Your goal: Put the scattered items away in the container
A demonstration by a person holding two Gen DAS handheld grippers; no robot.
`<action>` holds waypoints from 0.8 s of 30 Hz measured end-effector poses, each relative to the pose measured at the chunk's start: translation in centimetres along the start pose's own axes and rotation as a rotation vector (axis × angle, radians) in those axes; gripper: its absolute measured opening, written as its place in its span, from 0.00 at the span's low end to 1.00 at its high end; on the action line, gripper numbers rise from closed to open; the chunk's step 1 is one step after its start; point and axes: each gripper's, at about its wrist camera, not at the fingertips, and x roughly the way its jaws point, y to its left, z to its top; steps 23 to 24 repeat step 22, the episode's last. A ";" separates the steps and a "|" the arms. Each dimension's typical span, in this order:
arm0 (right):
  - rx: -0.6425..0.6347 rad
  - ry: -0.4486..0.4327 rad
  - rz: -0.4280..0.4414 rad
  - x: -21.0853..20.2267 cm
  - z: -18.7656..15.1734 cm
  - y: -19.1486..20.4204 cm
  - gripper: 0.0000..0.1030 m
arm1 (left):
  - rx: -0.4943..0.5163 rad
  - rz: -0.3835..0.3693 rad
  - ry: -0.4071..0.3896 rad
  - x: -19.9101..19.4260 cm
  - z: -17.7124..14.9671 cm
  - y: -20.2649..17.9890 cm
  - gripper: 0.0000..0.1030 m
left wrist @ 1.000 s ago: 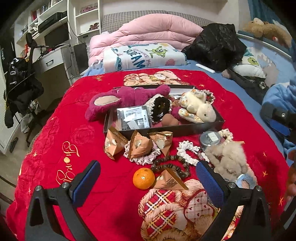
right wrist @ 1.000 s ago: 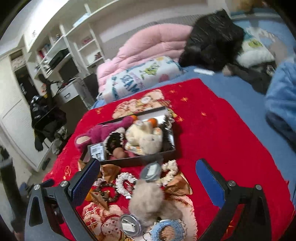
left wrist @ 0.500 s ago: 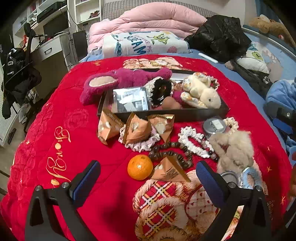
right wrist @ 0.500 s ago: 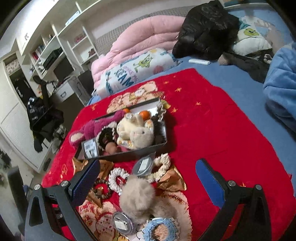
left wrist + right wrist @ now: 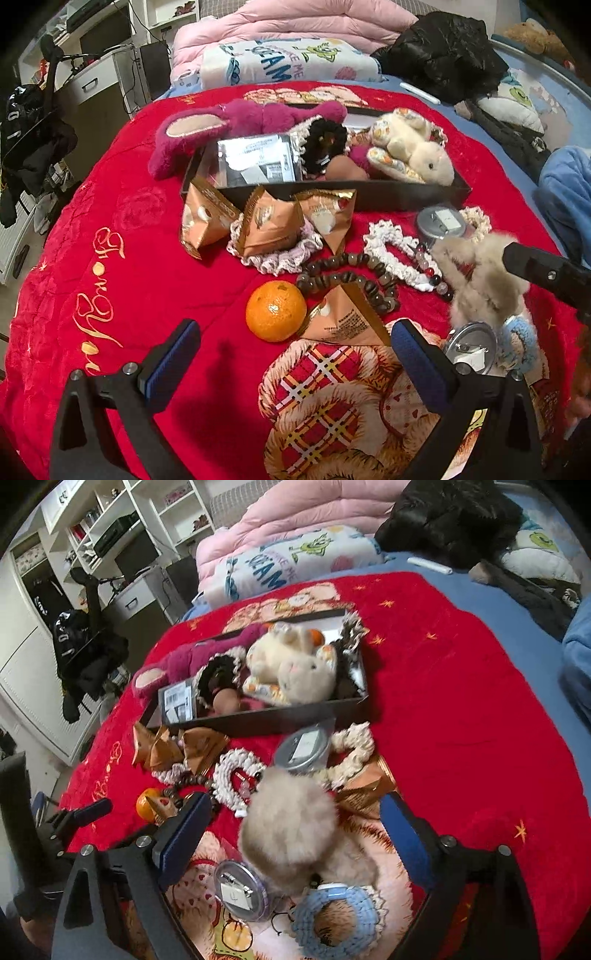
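A: Start close in. The right gripper (image 5: 291,834) has its jaws on either side of the fluffy beige toy (image 5: 291,830); they have just been closing, yet the pads do not press the fur yet.

B: That toy looks light and squashy, so I'd take it across the thick middle, not by a loose tuft.

A: And the left gripper (image 5: 291,354) stands wide, nothing in it, above the red blanket (image 5: 122,280). Just beyond its fingertips lie the orange (image 5: 276,311) and a snack packet (image 5: 343,317) touching it.

B: The orange is firm, smooth and round, likely to roll; grip it at its widest. The packet probably crinkles, so pinch a sealed edge.

A: Farther on, the bead bracelet (image 5: 351,277) is loose and may slip through.

B: Beyond everything sits the black tray (image 5: 369,192), already crowded with plush toys.
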 end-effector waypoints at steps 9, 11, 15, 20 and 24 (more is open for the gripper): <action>-0.016 0.113 -0.047 2.8 -1.0 0.2 0.72 | -0.017 -0.044 0.039 1.6 0.0 -0.3 1.00; -0.020 0.139 -0.049 3.6 -1.2 0.3 0.68 | -0.016 -0.050 0.044 2.1 0.0 -0.3 1.00; -0.033 0.158 -0.070 4.5 -1.4 0.8 0.64 | -0.008 -0.074 0.059 2.9 -0.1 -0.5 0.88; -0.037 0.161 -0.073 4.7 -1.4 0.8 0.63 | 0.011 -0.075 0.081 2.9 -0.1 -0.9 0.38; -0.025 0.164 -0.067 4.7 -1.3 0.6 0.63 | 0.015 -0.074 0.078 2.6 0.0 -0.9 0.27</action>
